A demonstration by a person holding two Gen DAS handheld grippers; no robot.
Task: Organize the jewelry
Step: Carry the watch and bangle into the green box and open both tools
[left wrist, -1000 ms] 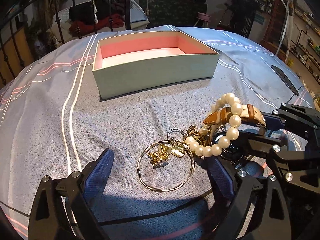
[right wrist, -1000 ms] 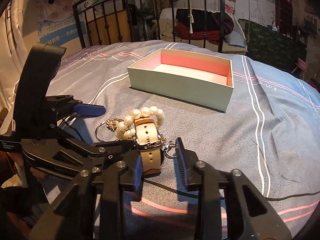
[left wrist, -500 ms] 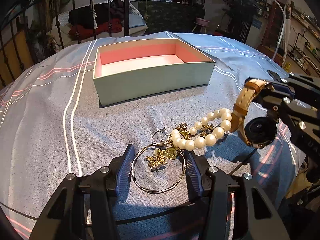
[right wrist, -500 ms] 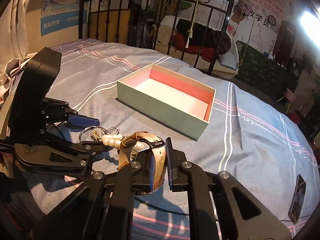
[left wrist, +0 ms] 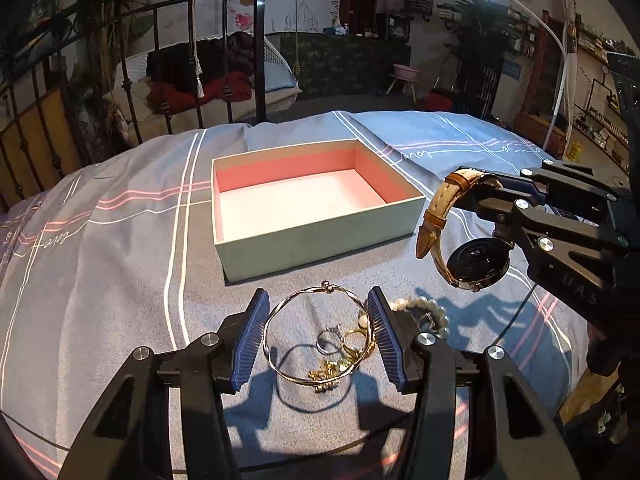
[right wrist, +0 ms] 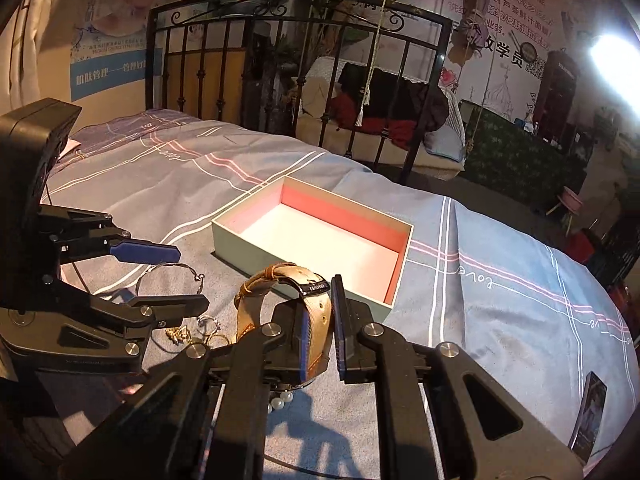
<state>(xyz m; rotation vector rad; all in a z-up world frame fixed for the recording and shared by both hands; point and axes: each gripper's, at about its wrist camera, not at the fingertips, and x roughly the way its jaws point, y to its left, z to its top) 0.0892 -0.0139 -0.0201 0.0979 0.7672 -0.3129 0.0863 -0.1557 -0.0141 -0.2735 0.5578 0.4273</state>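
Dim bedroom, iron bedstead behind, grey striped bed cover (left wrist: 120, 264) serving as the work surface. Open box (left wrist: 316, 236) with pink lining sitting mid-bed, nothing inside yet — so no piece stowed so far, judging by the bare floor of it. Right gripper (right wrist: 320, 320) with fingers nearly together, clamped on the tan strap of the watch (left wrist: 472, 260), lifted clear of the cover and hanging just beside the box's near right corner. Left gripper (left wrist: 318, 340) low over the pile, fingers narrowed around the gold bangle (left wrist: 316, 336) and seemingly touching its rim on both sides, though a firm hold hard to confirm. Small rings (left wrist: 340, 338) and a gold charm lying inside the bangle's loop; pearl bracelet (left wrist: 426, 312) just right of it on the cover. Probably an early stage: watch on its way, bangle next, rings and pearls left to gather.
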